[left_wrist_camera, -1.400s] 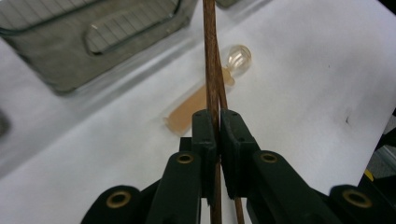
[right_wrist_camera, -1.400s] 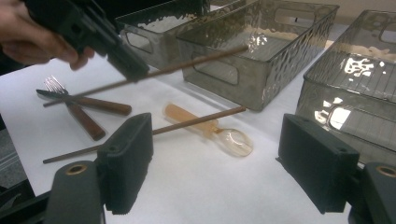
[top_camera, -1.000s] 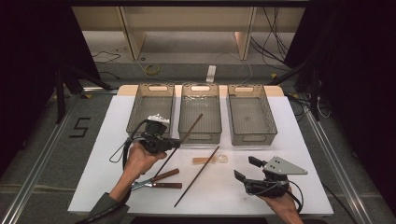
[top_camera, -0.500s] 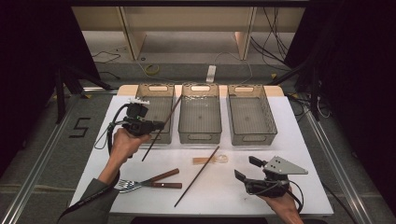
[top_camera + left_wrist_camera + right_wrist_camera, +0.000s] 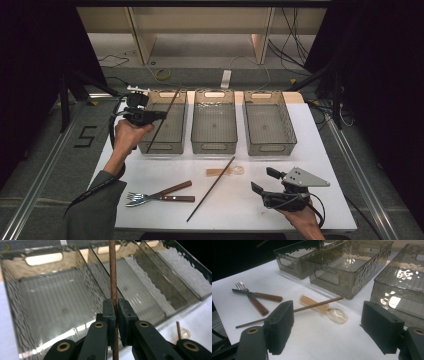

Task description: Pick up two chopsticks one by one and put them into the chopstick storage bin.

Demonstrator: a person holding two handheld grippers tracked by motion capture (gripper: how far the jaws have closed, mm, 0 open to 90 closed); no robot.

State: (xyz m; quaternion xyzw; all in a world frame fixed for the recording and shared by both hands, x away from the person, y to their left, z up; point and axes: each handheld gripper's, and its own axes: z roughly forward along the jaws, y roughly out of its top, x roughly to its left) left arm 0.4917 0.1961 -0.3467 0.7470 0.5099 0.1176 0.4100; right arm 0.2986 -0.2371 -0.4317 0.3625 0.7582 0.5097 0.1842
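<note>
White table [image 5: 320,150] carries three clear bins; the left bin [image 5: 172,142] sits directly below the left gripper [image 5: 159,115], clenched on a chopstick [image 5: 165,116] whose long axis runs along that bin. Nearer the person, the right gripper [image 5: 264,181] rests released.

Left tool [image 5: 161,115] w/ the chopstick [image 5: 164,119] clamped in it has moved: a sec ago it was low over the bench [image 5: 150,167], just above the fork [image 5: 136,199] and knife [image 5: 172,189], then went up and away from the person toward the far-left side. Now it's at the left bin [image 5: 165,145], near that bin's far-left corner. Chopstick went along w/ it; a sec ago it slanted across toward the middle bin [image 5: 215,145], now it slants over the left bin, upper end by the bin's far rim. Left forearm now stretched further out over the bench.
</note>
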